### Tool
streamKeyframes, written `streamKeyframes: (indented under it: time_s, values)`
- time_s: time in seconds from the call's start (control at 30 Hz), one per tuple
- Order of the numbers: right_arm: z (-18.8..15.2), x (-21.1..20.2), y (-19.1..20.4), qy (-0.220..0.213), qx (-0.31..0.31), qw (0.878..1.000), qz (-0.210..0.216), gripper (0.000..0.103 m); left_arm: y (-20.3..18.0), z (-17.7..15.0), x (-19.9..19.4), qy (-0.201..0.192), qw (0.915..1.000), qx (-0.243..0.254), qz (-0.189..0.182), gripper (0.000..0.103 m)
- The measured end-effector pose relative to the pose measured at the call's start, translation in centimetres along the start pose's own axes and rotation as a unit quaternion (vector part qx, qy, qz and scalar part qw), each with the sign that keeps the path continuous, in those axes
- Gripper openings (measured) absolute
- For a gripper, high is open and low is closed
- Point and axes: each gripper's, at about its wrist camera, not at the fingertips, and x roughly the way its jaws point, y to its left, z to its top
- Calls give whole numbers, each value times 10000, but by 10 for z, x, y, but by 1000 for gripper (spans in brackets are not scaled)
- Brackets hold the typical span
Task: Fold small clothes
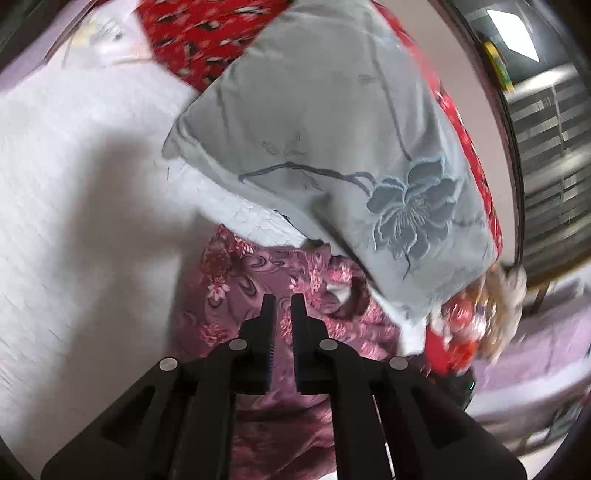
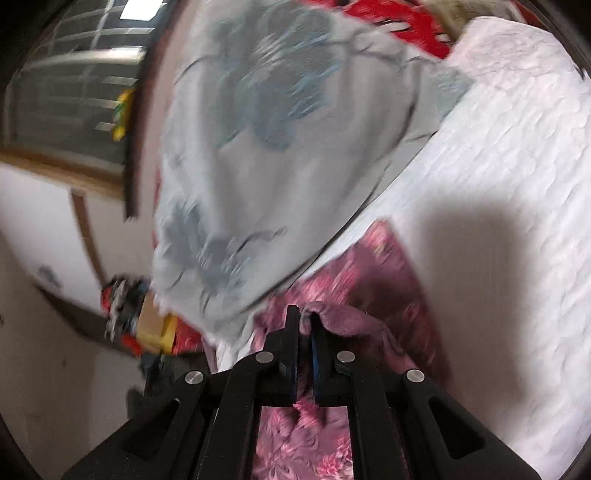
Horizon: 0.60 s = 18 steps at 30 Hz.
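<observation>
A pink and maroon floral garment (image 1: pixel 258 280) lies crumpled on a white quilted bed cover (image 1: pixel 74 221), right under my left gripper (image 1: pixel 283 301). The left jaws stand almost closed with a narrow gap, and no cloth shows between the tips. In the right wrist view the same garment (image 2: pixel 373 280) lies under my right gripper (image 2: pixel 304 314), which is shut on a raised fold of it. This view is blurred by motion.
A grey pillow with a blue flower print (image 1: pixel 332 147) leans over the garment's far edge; it also shows in the right wrist view (image 2: pixel 258 147). A red patterned cloth (image 1: pixel 207 33) lies behind it. The white cover (image 2: pixel 498 184) spreads right. A window (image 1: pixel 550 155) stands beyond.
</observation>
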Motion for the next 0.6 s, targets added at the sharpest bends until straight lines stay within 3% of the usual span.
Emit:
streamKeyframes:
  time_s: [0.07, 0.1, 0.13, 0.23, 0.33, 0.4, 0.5, 0.6]
  values:
    - [2, -5, -3, -18, 138, 9999, -8, 8, -1, -10, -10, 107, 9996, 266, -57, 26]
    - [2, -9, -1, 5, 25, 10000, -40, 8, 0, -19, -16, 192, 9989, 420, -3, 47]
    - [-1, -15, 2, 23, -150, 9998, -103, 8, 1, -29, -23, 237, 9980, 584, 77, 61]
    - [-6, -40, -1, -89, -114, 9999, 28, 9, 8, -65, -45, 356, 9937, 1028, 257, 63]
    - [-12, -69, -11, -435, 66, 9990, 87, 32, 18, -105, -62, 564, 9920, 1130, -41, 63]
    - [-17, -78, -15, -409, 109, 9991, 92, 34, 16, -130, -67, 664, 9893, 1291, -160, 63]
    - [-27, -83, -16, -237, 76, 9997, -50, 34, 8, -152, -55, 718, 9852, 1546, 160, 63]
    - [-35, -82, -10, -108, -80, 9999, -90, 34, 13, -153, -28, 1061, 9865, 1241, 103, 63]
